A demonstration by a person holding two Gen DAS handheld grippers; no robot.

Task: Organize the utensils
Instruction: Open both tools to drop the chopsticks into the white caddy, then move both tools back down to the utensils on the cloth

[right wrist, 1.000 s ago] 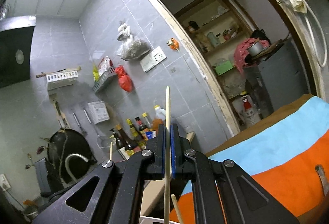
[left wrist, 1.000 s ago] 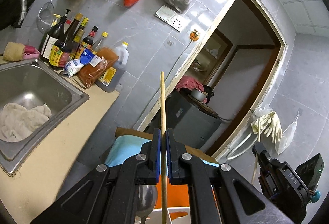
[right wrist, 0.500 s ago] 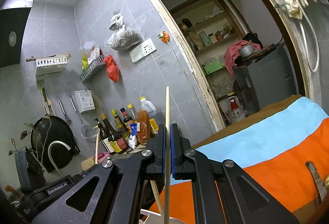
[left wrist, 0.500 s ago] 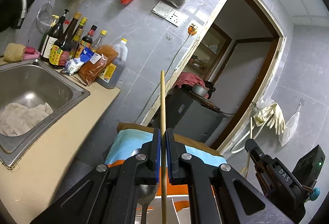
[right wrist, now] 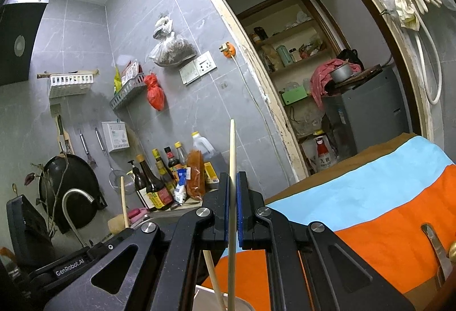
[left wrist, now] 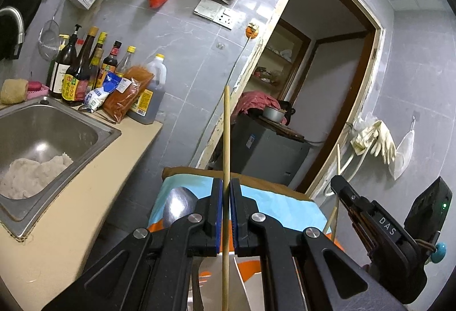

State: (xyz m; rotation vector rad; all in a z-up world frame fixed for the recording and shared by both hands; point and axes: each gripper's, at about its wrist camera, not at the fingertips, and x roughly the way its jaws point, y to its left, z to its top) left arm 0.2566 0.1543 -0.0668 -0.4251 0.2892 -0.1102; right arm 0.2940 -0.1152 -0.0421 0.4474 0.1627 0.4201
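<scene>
left hand-held gripper (left wrist: 225,214): matte black frame, two angled link arms on each side, triangular cut-outs low down
left pads: blue strips lining the inner faces of both black fingers (left wrist: 218,214)
left screws: four round silver pivot heads, set in a shallow arc
left lettering: white "GenRobot.AI" along its black body, read from the right wrist view
right hand-held gripper (right wrist: 233,208): same black linkage, blue pads, four silver pivots
right markings: white "DAS" on its flank; small green light on a black box; teal bead on a cord
</scene>
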